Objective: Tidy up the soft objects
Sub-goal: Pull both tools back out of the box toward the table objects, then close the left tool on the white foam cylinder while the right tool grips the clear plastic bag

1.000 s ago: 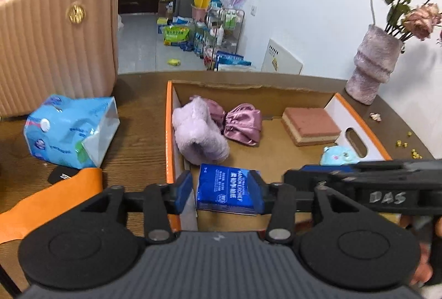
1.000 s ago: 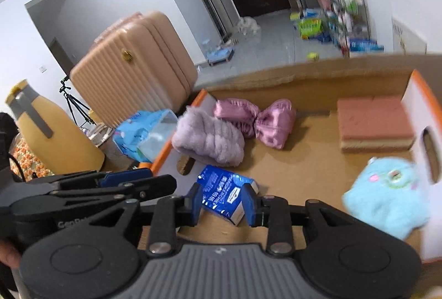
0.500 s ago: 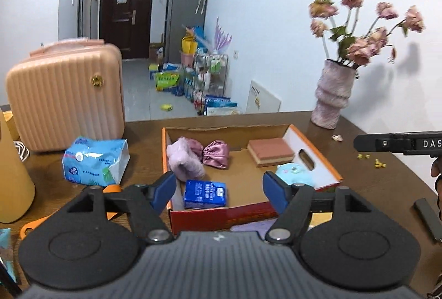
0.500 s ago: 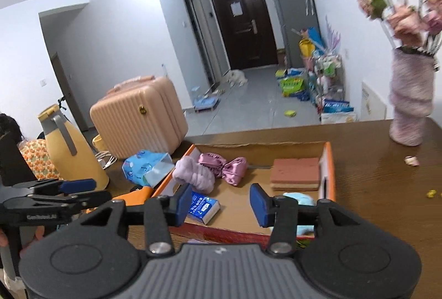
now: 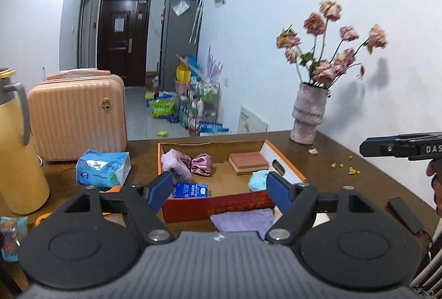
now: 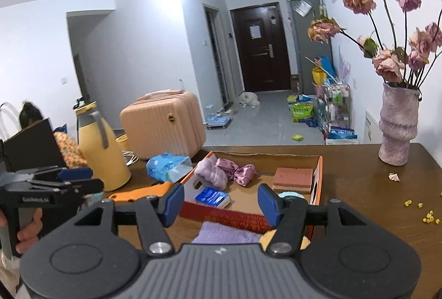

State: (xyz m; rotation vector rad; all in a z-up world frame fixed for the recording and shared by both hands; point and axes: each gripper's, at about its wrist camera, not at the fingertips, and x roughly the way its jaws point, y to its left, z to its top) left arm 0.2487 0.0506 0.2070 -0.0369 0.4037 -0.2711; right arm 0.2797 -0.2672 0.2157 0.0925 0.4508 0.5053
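- The left hand-held gripper (image 5: 218, 190) hovers above the brown wooden desk (image 5: 345, 183), tilted slightly down, jaws opening and empty.
- The right hand-held gripper (image 6: 221, 201) is posed likewise, jaws opening, nothing between them.
- Beyond both, well apart, the blue tissue packet (image 5: 191, 190) lies inside the orange-rimmed cardboard box (image 5: 286, 165).

The light blue plush toy (image 5: 258, 179) sits half hidden behind a gripper finger and the cardboard box (image 5: 218, 206) wall, the lilac cloth (image 5: 243, 220) runs under the gripper body, and the box's red lettering is unreadable.
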